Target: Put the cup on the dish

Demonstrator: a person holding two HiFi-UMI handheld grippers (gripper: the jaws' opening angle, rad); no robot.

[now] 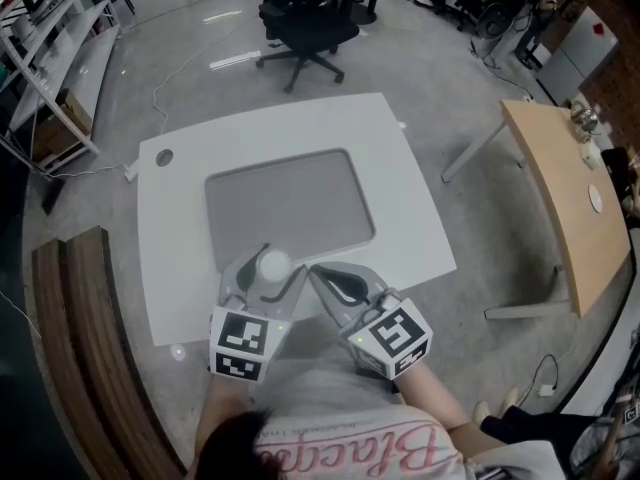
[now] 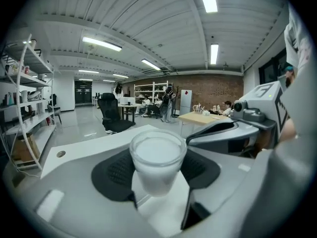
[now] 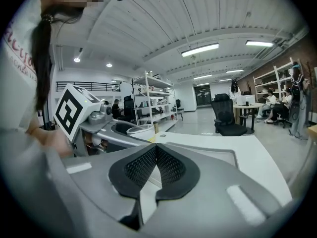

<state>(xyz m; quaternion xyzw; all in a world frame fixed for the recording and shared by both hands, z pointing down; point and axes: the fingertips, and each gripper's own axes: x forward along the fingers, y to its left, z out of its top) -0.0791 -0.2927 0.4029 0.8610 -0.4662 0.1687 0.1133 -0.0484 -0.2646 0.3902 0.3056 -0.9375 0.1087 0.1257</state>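
Observation:
A white cup [image 1: 274,261] stands upright between the jaws of my left gripper [image 1: 271,269], which is shut on it above the near edge of the white table [image 1: 180,218]. In the left gripper view the cup [image 2: 157,152] fills the gap between the black pads [image 2: 115,171]. A grey rectangular dish [image 1: 290,203] lies in the middle of the table, just beyond both grippers. My right gripper [image 1: 322,273] is close to the right of the cup, shut with nothing in it. In the right gripper view its pads [image 3: 171,167] meet, and the cup's rim [image 3: 141,129] shows at the left.
A black office chair [image 1: 305,18] stands beyond the table's far edge. A wooden table [image 1: 565,188] is at the right, a brown bench [image 1: 75,318] at the left, and shelving [image 1: 50,48] at the far left. The table has a small round hole [image 1: 164,156] near its far left corner.

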